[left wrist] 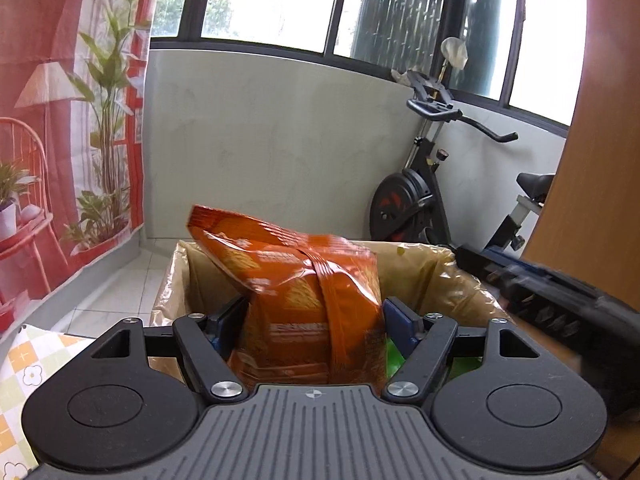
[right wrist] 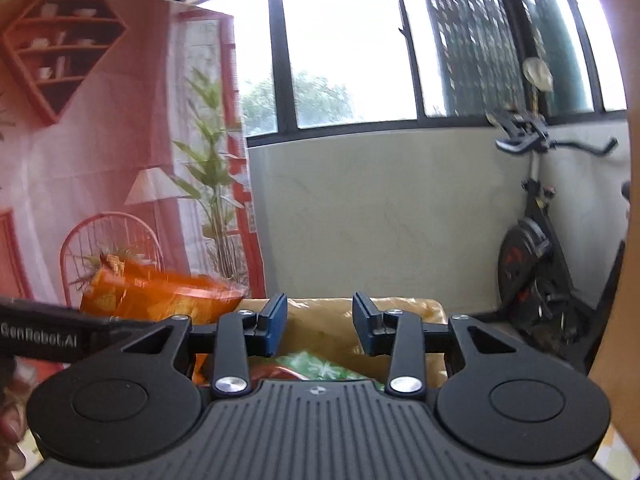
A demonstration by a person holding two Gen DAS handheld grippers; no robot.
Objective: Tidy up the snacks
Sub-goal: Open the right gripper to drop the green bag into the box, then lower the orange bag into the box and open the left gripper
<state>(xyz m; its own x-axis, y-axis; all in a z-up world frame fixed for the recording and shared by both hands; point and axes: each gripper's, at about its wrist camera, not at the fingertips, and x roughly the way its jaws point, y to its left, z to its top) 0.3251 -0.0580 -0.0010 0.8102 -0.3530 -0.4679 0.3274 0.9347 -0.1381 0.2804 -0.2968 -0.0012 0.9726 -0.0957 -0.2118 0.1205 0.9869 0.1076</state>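
An orange snack bag stands upright and blurred between the blue pads of my left gripper, over a cardboard box lined with plastic film. The pads sit right at the bag's sides without clearly pressing it. A green snack bag lies in the box below. My right gripper hovers over the same box, jaws apart with nothing between them, and a green packet lies beneath. The orange bag and the left gripper's body show at the left of the right wrist view.
An exercise bike stands by the grey wall behind the box. A red printed backdrop hangs on the left. A wooden panel rises on the right. A checkered cloth covers the surface at lower left. A hand shows at the edge.
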